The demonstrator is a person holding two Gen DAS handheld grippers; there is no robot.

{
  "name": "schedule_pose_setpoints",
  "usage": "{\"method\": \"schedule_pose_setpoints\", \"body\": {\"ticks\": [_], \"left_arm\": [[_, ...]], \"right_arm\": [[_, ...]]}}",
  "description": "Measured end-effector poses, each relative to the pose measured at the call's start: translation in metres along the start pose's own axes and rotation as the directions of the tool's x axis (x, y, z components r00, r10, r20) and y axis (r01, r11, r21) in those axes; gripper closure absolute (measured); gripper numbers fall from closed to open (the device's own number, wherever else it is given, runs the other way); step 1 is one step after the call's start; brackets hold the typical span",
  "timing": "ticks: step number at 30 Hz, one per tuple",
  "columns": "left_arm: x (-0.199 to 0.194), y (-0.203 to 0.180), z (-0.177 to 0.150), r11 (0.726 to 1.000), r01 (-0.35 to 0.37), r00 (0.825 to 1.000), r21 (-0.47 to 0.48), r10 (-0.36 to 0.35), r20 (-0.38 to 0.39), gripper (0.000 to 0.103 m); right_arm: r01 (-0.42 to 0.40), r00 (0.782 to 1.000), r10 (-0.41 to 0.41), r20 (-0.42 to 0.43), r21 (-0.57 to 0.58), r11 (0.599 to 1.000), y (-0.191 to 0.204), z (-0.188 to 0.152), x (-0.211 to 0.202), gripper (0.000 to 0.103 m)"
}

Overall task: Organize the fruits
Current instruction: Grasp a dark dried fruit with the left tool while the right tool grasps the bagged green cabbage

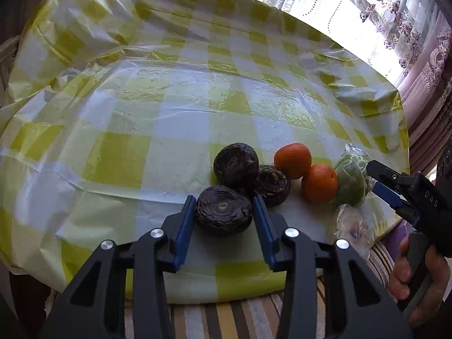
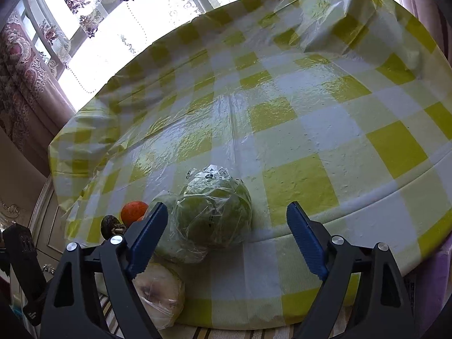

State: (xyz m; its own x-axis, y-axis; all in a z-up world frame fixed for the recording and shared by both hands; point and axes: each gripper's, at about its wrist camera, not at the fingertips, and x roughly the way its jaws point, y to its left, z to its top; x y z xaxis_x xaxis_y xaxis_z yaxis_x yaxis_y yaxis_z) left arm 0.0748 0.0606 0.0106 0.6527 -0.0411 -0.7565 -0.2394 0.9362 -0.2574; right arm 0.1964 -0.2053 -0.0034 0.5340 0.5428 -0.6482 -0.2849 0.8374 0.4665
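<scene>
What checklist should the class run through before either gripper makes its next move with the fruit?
1. Left gripper shut on nearest dark fruit: ok.
2. That fruit clear of the other dark fruits: cannot tell, they sit very close.
3. Right gripper open: ok.
4. Wrapped green fruit between its fingers, ungripped: ok.
5. Oranges untouched: ok.
6. Place to sort fruit into: cannot tell, only bare tablecloth shows.

three wrinkled fruits [image 1: 240, 180] on tablecloth [image 1: 158, 118], two oranges [image 1: 306, 171] at their 3 o'clock, wrapped fruit [image 1: 350, 182] beyond
</scene>
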Motion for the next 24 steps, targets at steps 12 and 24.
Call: {"method": "schedule_pose_setpoints", "body": {"ticks": [12,24], "left_arm": [[0.001,0.000,0.000,1.000,-0.009,1.000,0.010,0.009,0.004,0.063],[0.001,0.000,0.000,1.000,-0.012,1.000,0.012,0.012,0.008,0.064]], "right_arm": [[-0.041,0.999,0.042,-0.025,0.014,0.999,0.003,0.003,0.014,0.031],[-0.072,0.997,0.072,-0.015,0.028,0.997,0.001,0.000,0.012,0.041]]}}
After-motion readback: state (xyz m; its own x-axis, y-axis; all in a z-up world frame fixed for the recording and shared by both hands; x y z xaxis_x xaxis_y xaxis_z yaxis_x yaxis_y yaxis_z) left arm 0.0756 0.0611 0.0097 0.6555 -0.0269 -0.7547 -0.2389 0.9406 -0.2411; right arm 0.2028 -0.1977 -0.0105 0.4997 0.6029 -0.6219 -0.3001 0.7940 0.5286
